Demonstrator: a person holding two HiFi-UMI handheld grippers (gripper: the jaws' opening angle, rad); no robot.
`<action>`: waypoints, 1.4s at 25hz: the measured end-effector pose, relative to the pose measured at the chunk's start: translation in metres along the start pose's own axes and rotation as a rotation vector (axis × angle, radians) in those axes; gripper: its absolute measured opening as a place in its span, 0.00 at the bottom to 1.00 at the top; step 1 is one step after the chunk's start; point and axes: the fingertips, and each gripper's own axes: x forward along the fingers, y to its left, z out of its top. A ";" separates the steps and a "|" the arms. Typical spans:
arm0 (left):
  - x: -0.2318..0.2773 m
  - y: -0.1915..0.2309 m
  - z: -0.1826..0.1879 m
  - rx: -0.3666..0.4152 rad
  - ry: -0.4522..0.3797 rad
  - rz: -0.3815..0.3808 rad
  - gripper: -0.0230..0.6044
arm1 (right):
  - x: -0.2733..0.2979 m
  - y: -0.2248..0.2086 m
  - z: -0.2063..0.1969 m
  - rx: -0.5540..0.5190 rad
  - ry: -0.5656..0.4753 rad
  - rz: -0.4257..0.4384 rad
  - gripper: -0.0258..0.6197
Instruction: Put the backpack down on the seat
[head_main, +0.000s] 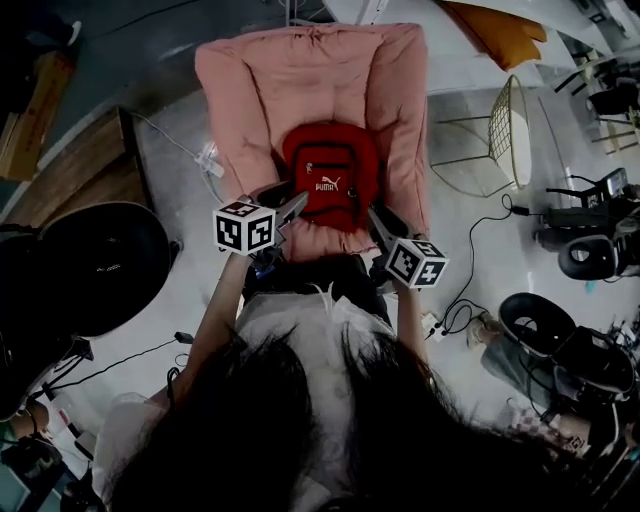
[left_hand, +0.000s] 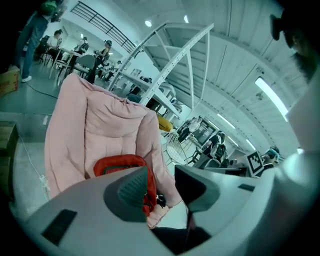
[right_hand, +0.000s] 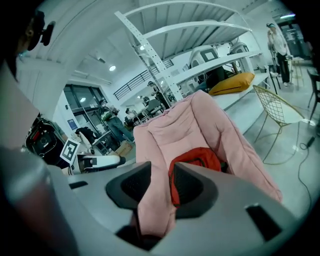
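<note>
backpack (head_main: 331, 178) sits on the seat of the armchair (head_main: 250, 80), back against its backrest, straight ahead of both tools, below their tips. left gripper (head_main: 293, 208) is near the pack's near-left corner, right gripper (head_main: 380, 226) near its near-right corner. grippers are side by side and apart, over the seat's front edge, with the pack ahead between them. armchair arms run ahead on the outer side of each gripper. wire chair (head_main: 505, 130) is ahead-right of the right gripper, just beside the armchair. floor cable (head_main: 470, 265) is to the right of the right gripper. big round object (head_main: 100, 265) is left of the left gripper, wooden board (head_main: 70, 170) ahead-left of it
</note>
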 end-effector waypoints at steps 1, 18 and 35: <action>-0.005 -0.003 -0.003 0.000 0.004 -0.004 0.31 | -0.006 0.006 -0.003 0.002 -0.008 -0.002 0.27; -0.001 -0.080 -0.046 0.031 0.044 -0.080 0.27 | -0.079 0.011 -0.014 0.003 -0.055 0.007 0.19; -0.064 -0.199 -0.156 0.043 -0.011 -0.016 0.26 | -0.211 0.015 -0.122 0.004 -0.057 0.102 0.19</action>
